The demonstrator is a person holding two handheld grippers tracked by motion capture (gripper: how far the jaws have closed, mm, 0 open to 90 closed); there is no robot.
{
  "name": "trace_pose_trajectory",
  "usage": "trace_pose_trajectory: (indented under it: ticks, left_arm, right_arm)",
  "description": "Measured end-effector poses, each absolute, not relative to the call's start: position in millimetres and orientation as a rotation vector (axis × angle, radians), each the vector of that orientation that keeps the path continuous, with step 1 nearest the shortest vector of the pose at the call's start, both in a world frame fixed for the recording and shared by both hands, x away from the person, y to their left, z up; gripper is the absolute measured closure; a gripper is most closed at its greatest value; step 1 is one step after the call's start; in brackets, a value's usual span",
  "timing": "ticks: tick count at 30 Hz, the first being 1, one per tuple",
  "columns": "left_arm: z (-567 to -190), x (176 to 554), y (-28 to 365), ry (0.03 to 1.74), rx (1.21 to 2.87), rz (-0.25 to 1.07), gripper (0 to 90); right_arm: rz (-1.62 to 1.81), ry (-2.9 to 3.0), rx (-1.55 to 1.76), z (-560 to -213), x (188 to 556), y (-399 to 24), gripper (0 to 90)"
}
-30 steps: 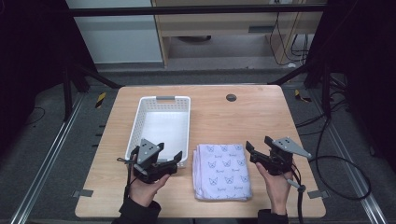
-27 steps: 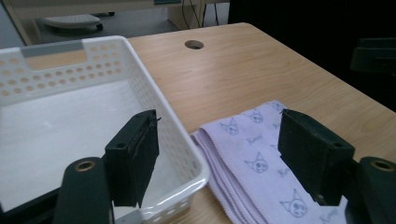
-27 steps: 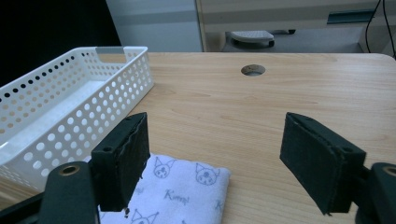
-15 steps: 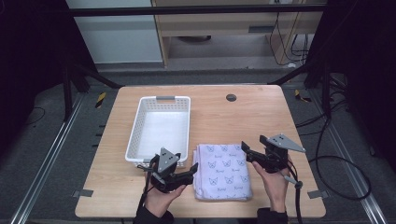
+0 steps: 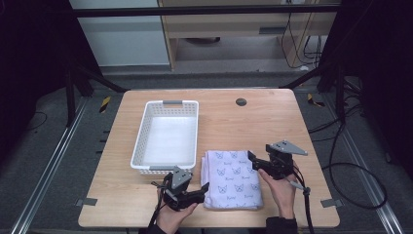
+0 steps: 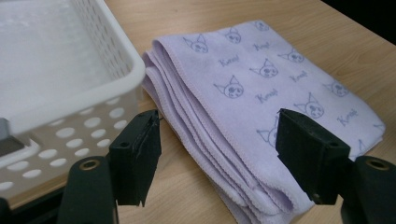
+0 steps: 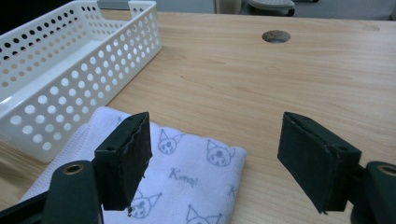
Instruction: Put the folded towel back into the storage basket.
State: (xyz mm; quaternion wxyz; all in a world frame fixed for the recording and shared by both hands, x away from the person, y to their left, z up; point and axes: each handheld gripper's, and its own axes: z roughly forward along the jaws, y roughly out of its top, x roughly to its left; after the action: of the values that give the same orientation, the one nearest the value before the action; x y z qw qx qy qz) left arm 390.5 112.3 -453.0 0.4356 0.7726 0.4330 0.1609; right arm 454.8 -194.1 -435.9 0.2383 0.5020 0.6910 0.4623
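left gripper (image 5: 202, 187) jaws apart, right gripper (image 5: 253, 158) jaws apart, both hand-held

Lilac towel (image 5: 234, 178), cat-face print; white perforated basket (image 5: 167, 136); light wood table (image 5: 253, 122)

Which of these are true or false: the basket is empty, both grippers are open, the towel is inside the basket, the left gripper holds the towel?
1. The white basket is empty. True.
2. The left gripper and the right gripper are both open. True.
3. The folded towel lies inside the basket. False: it lies on the table, beside the basket.
4. The left gripper holds the towel. False: its jaws stand apart at the towel's near corner, gripping nothing.
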Motion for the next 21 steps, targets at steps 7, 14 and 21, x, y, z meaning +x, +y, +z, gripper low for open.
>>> trace_pose_trajectory:
  ticks: [7,14,21]
  left_arm:
    - [-466,389,106,1.078,1.946,0.384,29.6]
    - [-476,392,101,1.092,1.976,0.370,29.5]
    - [-484,396,96,1.115,1.987,0.356,29.4]
  right_arm:
    - [1.244,1.920,1.398,-448,458,-193,26.1]
    - [1.222,1.947,1.406,-457,461,-191,27.5]
    - [1.192,1.985,1.419,-469,464,-189,30.4]
